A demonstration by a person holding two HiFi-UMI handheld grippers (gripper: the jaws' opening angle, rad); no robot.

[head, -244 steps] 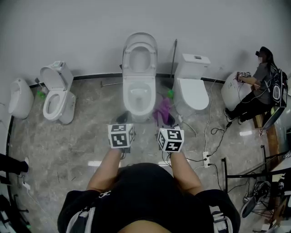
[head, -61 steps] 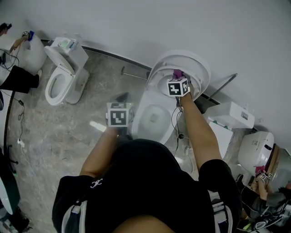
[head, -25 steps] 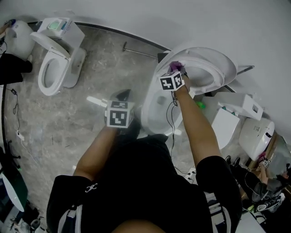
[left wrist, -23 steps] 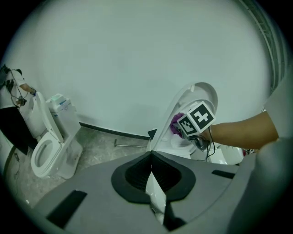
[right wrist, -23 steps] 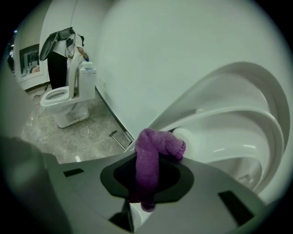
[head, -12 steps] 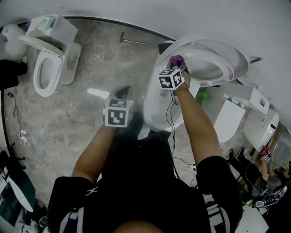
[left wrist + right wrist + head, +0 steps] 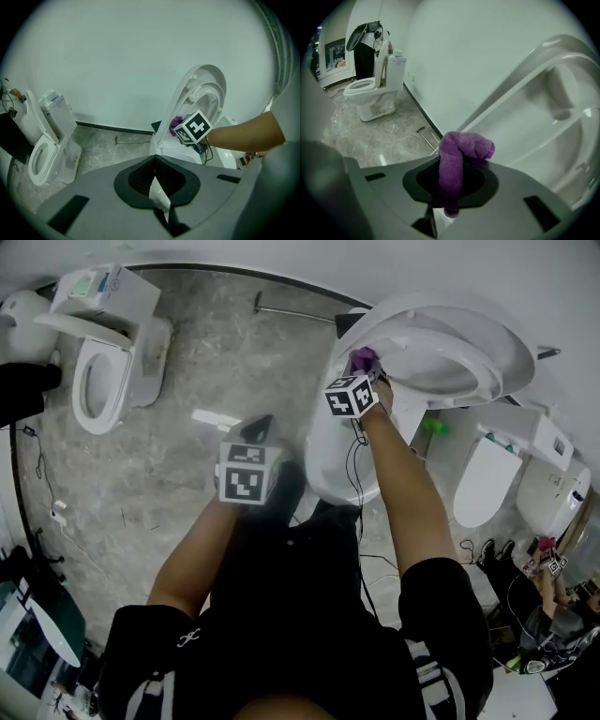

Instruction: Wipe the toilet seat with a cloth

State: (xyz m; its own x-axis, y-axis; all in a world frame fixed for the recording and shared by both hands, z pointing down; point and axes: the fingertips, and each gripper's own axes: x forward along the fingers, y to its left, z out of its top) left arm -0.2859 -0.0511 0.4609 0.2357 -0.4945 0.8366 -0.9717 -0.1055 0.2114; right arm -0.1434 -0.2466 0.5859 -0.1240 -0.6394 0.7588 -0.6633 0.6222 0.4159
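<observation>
Closest to the camera, the person's two bare forearms reach out from a dark shirt. The left gripper [image 7: 155, 169] hangs low over the floor [image 7: 187, 362] with its jaws pressed together and nothing gripped between them. Just right of it stands the toilet bowl [image 7: 323, 451], a white open basin; the right forearm [image 7: 394, 484] crosses its rim and hides most of its inside, so its contents cannot be made out.

Beyond the bowl, the right gripper [image 7: 451, 180] is clamped on the purple cloth [image 7: 466, 145], which stands up between the jaws and folds over at the top. That folded end lies at the left edge of the raised toilet seat [image 7: 422, 390]; whether it presses on the plastic cannot be told.

Left of the bowl, grey marbled floor lies open as far as a second toilet [image 7: 80, 399], whose oval bowl shows plain white porcelain below its cistern [image 7: 103, 287]. A metal rod [image 7: 291, 313] lies on the floor near the foot of the wall [image 7: 375, 268], well apart from both grippers.

Room is tighter to the right: a green object [image 7: 433, 426] sits just beside the bowl, further toilets [image 7: 483, 488] stand near, and cables [image 7: 375, 568] trail over the floor.
</observation>
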